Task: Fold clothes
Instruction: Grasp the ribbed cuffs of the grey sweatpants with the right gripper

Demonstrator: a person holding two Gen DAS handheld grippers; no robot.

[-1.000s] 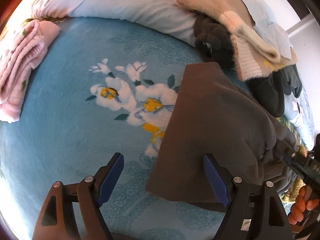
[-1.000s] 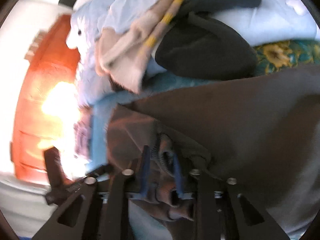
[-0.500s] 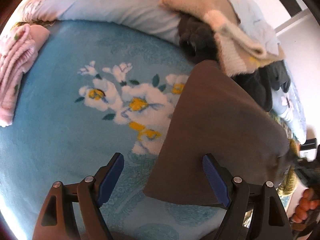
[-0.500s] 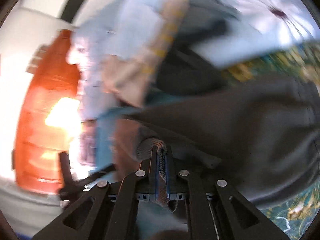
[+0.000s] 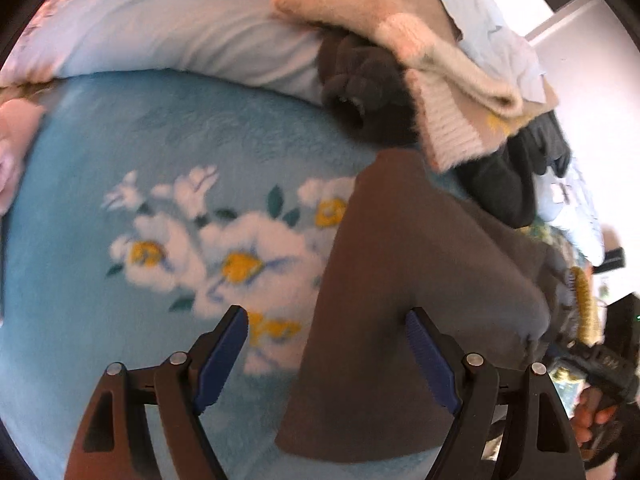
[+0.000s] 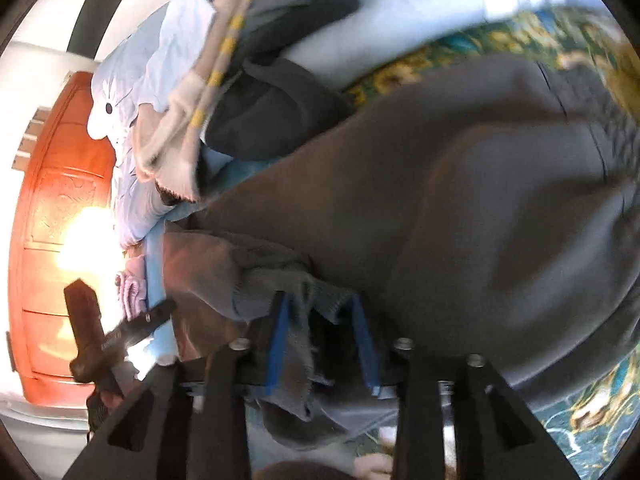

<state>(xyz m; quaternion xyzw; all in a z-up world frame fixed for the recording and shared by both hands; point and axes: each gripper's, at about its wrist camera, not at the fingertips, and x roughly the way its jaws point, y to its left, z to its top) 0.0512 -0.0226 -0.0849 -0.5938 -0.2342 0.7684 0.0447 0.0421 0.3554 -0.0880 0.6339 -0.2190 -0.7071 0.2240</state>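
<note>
A brown-grey garment [image 5: 420, 280] lies spread flat on the blue flowered blanket [image 5: 120, 320]; in the right wrist view this garment [image 6: 460, 200] fills the middle. My left gripper [image 5: 326, 356] is open above the garment's left edge, one finger over blanket and one over cloth, nothing between them. My right gripper [image 6: 320, 340] has its jaws opening. The garment's ribbed hem [image 6: 304, 320] hangs loose between the blue pads, bunched at the near corner. The right gripper [image 5: 600, 364], with a hand on it, shows at the garment's right end.
A heap of clothes lies behind: a beige sweater [image 5: 420, 40], a black fuzzy garment [image 5: 372, 92], dark ones [image 5: 504, 184], on a pale blue duvet [image 5: 180, 32]. Pink folded clothing [image 5: 12, 148] sits far left. An orange wooden headboard [image 6: 52, 200] stands beyond.
The right jaws, shut on the ribbed hem before, have parted and the hem now hangs loose. The brown garment lies flatter. The left gripper has shifted right; the pink clothing slid toward the left edge.
</note>
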